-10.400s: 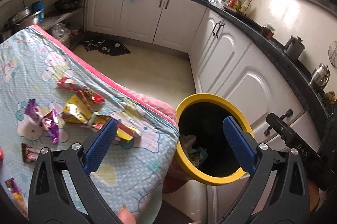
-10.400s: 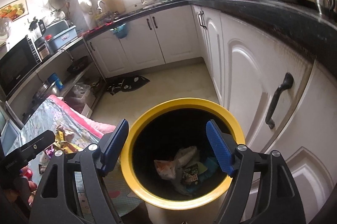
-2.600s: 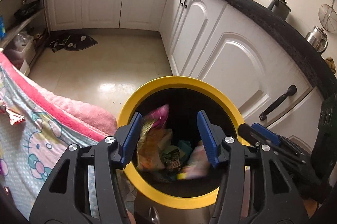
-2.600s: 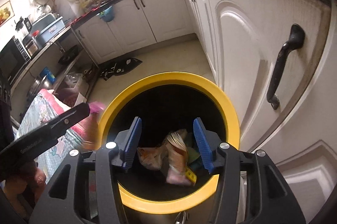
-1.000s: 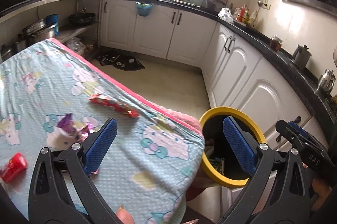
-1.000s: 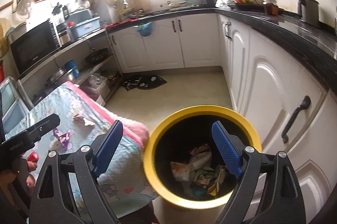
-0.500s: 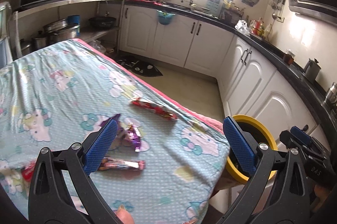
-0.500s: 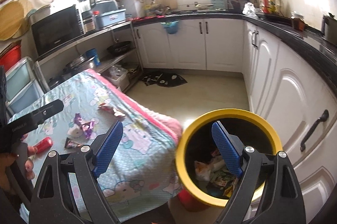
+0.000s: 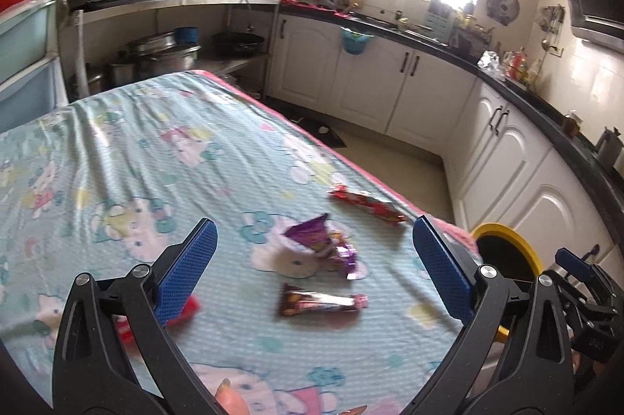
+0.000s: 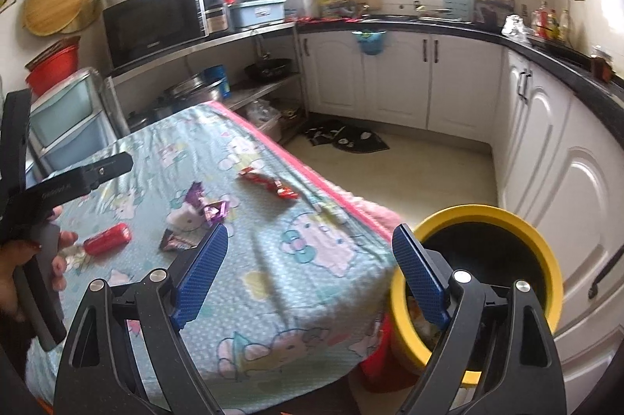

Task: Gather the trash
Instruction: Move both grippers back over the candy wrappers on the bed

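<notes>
While both grippers hang over the table with nothing in them, the step in hand looks like choosing the next wrapper and closing in on it. The left gripper (image 9: 312,268) stands wide open and empty, its pads framing the purple wrapper (image 9: 323,243) and the brown bar (image 9: 321,304) that lies just nearer the camera; the right gripper (image 10: 308,276) is likewise spread wide and holds nothing, hovering near the table's edge beside the bin (image 10: 538,259). Four pieces are left on the cloth (image 9: 136,149): the two above, a red wrapper (image 9: 366,206) close to the pink hem, and a red piece (image 10: 107,239) on the far left, near the hand (image 10: 23,259) that carries the left tool. A sensible plan is for the left gripper to drop over the brown bar, straddling its short width, pads low enough to catch the foil without pinching the cloth. The right one is better placed for the red wrapper by the hem. Thin foil will probably slip, so squeeze fully before lifting. The bin already holds trash and stands just off the table's corner.
</notes>
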Motion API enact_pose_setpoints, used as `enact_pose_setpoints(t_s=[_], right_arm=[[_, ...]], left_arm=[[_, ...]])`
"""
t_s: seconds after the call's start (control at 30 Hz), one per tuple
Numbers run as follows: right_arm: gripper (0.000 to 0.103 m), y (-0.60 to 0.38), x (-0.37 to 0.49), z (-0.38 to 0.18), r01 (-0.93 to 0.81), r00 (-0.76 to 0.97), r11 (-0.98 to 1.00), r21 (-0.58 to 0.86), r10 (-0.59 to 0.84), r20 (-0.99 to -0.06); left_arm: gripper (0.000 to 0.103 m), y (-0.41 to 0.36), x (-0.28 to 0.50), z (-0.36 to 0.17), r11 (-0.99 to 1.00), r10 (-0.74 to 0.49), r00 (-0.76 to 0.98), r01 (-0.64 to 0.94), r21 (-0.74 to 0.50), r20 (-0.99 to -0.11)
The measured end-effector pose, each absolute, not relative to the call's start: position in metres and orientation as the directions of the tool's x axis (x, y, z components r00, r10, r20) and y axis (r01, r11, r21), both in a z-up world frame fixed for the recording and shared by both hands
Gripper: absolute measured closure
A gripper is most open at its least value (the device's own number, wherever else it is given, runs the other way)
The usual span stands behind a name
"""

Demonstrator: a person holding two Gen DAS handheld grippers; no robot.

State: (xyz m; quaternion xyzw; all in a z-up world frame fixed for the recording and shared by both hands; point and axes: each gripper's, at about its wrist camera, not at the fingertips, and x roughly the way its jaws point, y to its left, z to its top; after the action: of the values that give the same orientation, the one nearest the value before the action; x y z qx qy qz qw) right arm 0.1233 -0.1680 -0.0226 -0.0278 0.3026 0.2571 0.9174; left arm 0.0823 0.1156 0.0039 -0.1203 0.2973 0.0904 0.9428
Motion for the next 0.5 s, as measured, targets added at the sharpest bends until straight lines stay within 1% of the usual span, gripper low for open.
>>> enact_pose_setpoints(t_s=[0.23,0.5], right_arm=[[0.019,-0.14,0.124,-0.03,-0.566,0.624,0.818,0.106,0.509,-0.593],[0.019,-0.092,0.126,-0.044,-0.667,0.531,0.739,0.089,0.557,-0.639]], left_arm=[[0.011,0.147,0.071,-0.004,0.946,0.16,0.78,-0.297,-0.133,-0.605],[0.011,0.175,0.06,-0.023,0.938,0.19,0.73,-0.332,-0.097,-0.657]])
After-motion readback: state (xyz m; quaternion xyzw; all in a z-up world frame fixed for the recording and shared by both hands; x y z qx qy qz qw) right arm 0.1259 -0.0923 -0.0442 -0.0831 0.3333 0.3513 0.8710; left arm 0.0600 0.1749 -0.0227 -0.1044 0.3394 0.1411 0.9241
